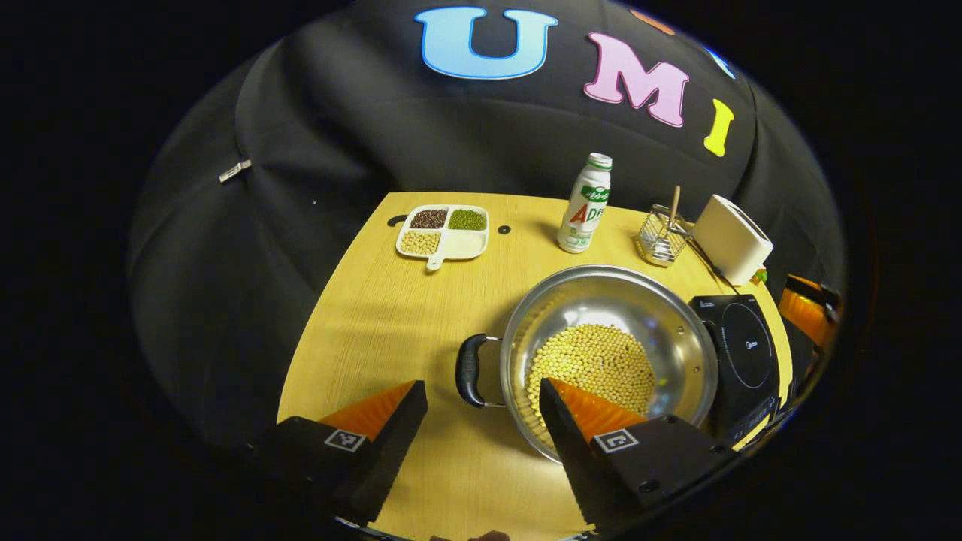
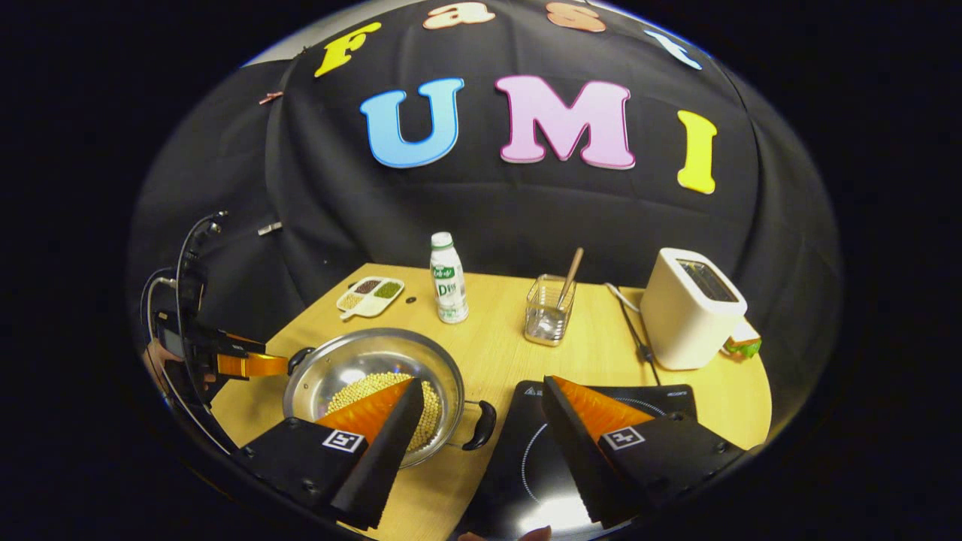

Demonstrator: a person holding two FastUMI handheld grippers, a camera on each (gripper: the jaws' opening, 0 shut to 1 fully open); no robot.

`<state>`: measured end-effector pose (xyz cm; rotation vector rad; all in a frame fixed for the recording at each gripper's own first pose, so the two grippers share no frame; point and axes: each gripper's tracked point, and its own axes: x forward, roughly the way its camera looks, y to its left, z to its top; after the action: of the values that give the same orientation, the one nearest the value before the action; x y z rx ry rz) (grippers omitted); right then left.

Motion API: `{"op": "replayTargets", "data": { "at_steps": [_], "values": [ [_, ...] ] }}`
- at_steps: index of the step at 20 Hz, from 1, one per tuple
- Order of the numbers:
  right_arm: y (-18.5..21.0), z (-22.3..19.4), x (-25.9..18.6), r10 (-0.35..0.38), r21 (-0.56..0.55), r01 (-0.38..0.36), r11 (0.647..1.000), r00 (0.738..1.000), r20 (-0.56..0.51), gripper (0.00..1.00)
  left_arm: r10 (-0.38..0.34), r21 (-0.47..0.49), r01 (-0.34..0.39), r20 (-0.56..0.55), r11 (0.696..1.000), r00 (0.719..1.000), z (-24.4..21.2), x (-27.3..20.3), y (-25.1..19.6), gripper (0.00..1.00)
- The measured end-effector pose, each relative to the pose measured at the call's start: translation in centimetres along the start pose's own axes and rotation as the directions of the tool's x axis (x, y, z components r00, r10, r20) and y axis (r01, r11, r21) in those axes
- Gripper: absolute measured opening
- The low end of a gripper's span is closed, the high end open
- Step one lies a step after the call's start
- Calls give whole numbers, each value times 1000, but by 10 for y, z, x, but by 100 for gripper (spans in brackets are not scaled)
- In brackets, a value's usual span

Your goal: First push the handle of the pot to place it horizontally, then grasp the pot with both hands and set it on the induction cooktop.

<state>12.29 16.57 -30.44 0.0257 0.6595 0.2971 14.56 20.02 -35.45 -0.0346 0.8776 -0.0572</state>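
A steel pot (image 1: 601, 289) holding soybeans (image 1: 594, 361) stands on the wooden table, just left of the black induction cooktop (image 1: 740, 349). Its two black handles point left and right. In the left gripper view my left gripper (image 1: 481, 385) is open, and the pot's left handle (image 1: 467, 370) lies between and just beyond its fingertips. In the right gripper view my right gripper (image 2: 482, 382) is open above the gap between pot (image 2: 353, 361) and cooktop (image 2: 518, 443), with the right handle (image 2: 481, 426) just below. The left gripper (image 2: 282, 364) shows at the pot's far handle.
At the back of the table stand a white divided dish of beans (image 1: 443, 233), a drink bottle (image 1: 585, 204), a clear holder with a stick (image 2: 549, 309) and a white toaster (image 2: 691, 308) with its cable. The table's front edge is close below both grippers.
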Motion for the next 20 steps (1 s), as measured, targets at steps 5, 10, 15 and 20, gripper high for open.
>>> {"op": "replayTargets", "data": {
  "at_steps": [5, 10, 15, 20],
  "values": [
    [12, -43, 44, 39, 95, -26, 995, 991, -131, 97, -8, 31, 9, -29, 999, 1000, 1, 44, 8, 94],
    [15, -60, 73, 41, 111, -22, 994, 984, -171, 86, -39, 38, 41, -64, 998, 997, -1, 74, 1, 91],
    [12, -87, 85, 26, 113, 5, 994, 962, -273, 86, -53, 34, 56, -100, 998, 994, -6, 84, -6, 71],
    [12, -92, 95, 15, 115, 20, 993, 956, -294, 66, -61, 46, 67, -115, 997, 992, -10, 83, 1, 66]
  ]
}}
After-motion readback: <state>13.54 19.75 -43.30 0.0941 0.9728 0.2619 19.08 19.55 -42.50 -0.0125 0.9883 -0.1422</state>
